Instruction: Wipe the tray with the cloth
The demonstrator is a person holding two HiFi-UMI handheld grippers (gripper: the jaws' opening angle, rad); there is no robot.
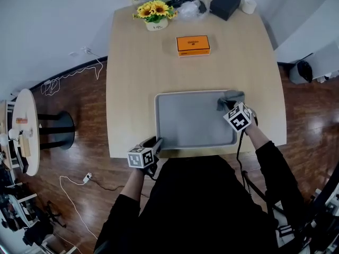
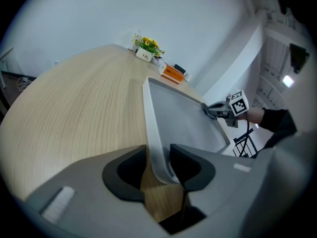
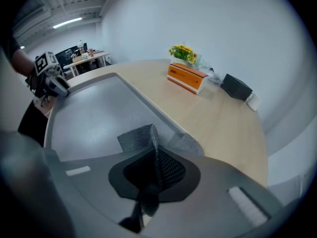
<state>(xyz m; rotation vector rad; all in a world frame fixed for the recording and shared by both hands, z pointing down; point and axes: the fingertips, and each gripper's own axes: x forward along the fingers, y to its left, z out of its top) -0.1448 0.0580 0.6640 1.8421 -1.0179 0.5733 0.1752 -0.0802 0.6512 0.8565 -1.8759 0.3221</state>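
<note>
Tray (image 1: 193, 120) lies on the table (image 1: 137, 62) straight before you. Your left gripper (image 1: 157, 143) is clamped on its rim at the 7 o'clock corner, one jaw outside the lip and one inside. Hold that pinch firm so the tray cannot skate when you push.

Across at the 2 o'clock corner, your right gripper (image 1: 226, 105) has its jaws closed on the grey cloth (image 1: 234, 96). The cloth bunches against the rim there, with a flap reaching the tray floor. By that, the wipe looks to be at a corner. Press down so the flap lies flat, then draw long overlapping passes towards 8 o'clock, working into the edge gutters. Mind the far rim, since catching it could tug the cloth loose.

Beyond, at 12 o'clock, the orange box (image 1: 193, 45) sits well apart from the tray.
</note>
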